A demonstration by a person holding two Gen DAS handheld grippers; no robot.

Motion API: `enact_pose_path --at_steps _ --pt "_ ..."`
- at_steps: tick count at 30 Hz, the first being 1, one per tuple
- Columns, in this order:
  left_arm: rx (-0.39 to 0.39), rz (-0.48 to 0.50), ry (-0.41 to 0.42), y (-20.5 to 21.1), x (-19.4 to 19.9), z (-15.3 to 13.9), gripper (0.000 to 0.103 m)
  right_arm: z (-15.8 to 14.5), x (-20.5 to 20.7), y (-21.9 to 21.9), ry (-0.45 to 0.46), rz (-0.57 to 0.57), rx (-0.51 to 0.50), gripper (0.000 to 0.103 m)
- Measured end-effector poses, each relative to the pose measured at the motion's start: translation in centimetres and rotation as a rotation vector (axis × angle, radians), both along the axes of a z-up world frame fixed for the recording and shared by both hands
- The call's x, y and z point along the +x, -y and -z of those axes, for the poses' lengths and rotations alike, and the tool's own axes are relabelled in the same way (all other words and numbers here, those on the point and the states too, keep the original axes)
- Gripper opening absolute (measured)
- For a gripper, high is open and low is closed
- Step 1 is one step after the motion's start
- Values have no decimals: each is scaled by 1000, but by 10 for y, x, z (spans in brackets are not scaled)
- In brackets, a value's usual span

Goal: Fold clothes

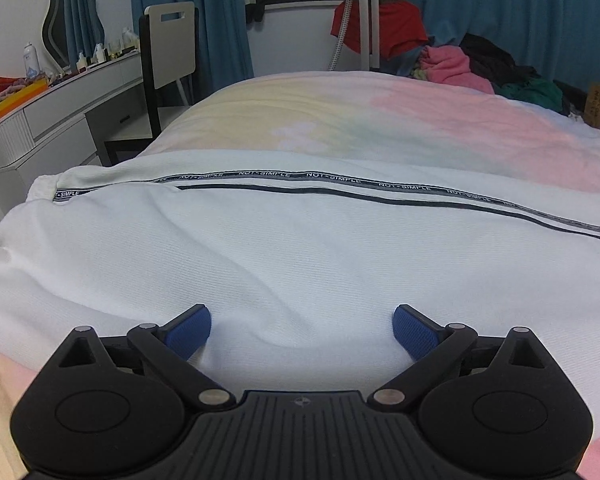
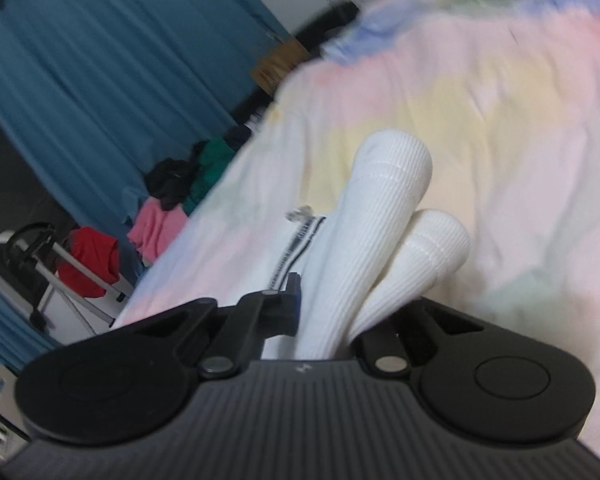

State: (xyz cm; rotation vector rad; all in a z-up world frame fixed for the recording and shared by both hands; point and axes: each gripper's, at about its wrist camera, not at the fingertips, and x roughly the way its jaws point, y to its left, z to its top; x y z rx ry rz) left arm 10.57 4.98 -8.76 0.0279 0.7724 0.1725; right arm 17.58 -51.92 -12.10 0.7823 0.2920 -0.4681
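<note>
White ribbed trousers (image 1: 260, 248) lie spread flat across the bed (image 1: 440, 128), which wears a pastel tie-dye cover. At far left in my left wrist view stands a grey dressing tabletop (image 1: 60, 108) crowded with bottles, a chair (image 1: 168, 52) beside it. A dark printed stripe (image 1: 340, 180) runs along the trousers' far side. My left tool (image 1: 302, 330) sits low at the near edge of the fabric, its blue pads (image 1: 190, 330) spread wide apart with cloth lying between them, nothing pinched. Beyond the bed, a heap of clothes (image 1: 452, 64) lies against blue curtains (image 1: 520, 12).

My right tool (image 2: 324, 316) is pressed together on the two ribbed cuffs (image 2: 384, 216) of the trousers, which stick out beyond it above the bed cover. This view is tilted and blurred.
</note>
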Motion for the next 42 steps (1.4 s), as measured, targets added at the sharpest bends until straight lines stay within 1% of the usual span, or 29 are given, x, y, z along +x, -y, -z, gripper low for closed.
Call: enact_pose_path --at_steps 1,4,7,9,11,13,15,18,25,28,30,32,35,37,39,40,41,42 --pt "-1 1 0 0 0 -1 99 -11 1 -9 9 -11 -52 11" --pt "-2 3 1 -2 0 -3 99 -47 3 -50 61 -73 -258 11" --pt "-4 17 9 -2 -2 -10 99 -80 3 -108 133 -161 -476 11" --pt "-20 29 25 -3 -5 -16 99 -93 0 -155 176 -244 -612 11" --pt "-45 35 38 -6 -8 -22 99 -95 -4 -204 205 -355 -725 11" --pt "-78 28 61 -11 -12 -29 99 -90 -12 -251 215 -473 -814 11" --pt "-103 2 76 -20 -16 -36 99 -70 -14 -295 193 -610 -889 10" --pt "-140 -38 99 -32 -23 -45 99 -39 -19 -325 119 -727 -967 10" --pt "-266 -97 126 -64 -32 -55 99 33 -30 -386 -70 -979 -1136 11" --pt "-288 -78 150 -65 -32 -59 99 22 -40 -389 -23 -954 -1157 11" --pt "-291 -63 167 -63 -33 -61 99 12 -45 -390 4 -973 -1110 11" --pt "-308 -45 179 -62 -33 -62 99 8 -42 -397 -18 -995 -1073 11" --pt "-339 -13 182 -59 -33 -60 99 18 -29 -402 -74 -1012 -1024 13" --pt "-352 15 183 -56 -36 -59 99 13 -28 -403 -81 -1018 -1014 14" --pt "-353 47 197 -52 -39 -59 99 7 -31 -404 -93 -1044 -991 21" --pt "-353 61 205 -50 -41 -60 99 2 -33 -401 -104 -1081 -944 33" --pt "-357 71 212 -49 -43 -60 99 -4 -34 -397 -116 -1120 -889 50" --pt "-360 81 219 -47 -45 -60 99 -10 -36 -394 -128 -1158 -834 58"
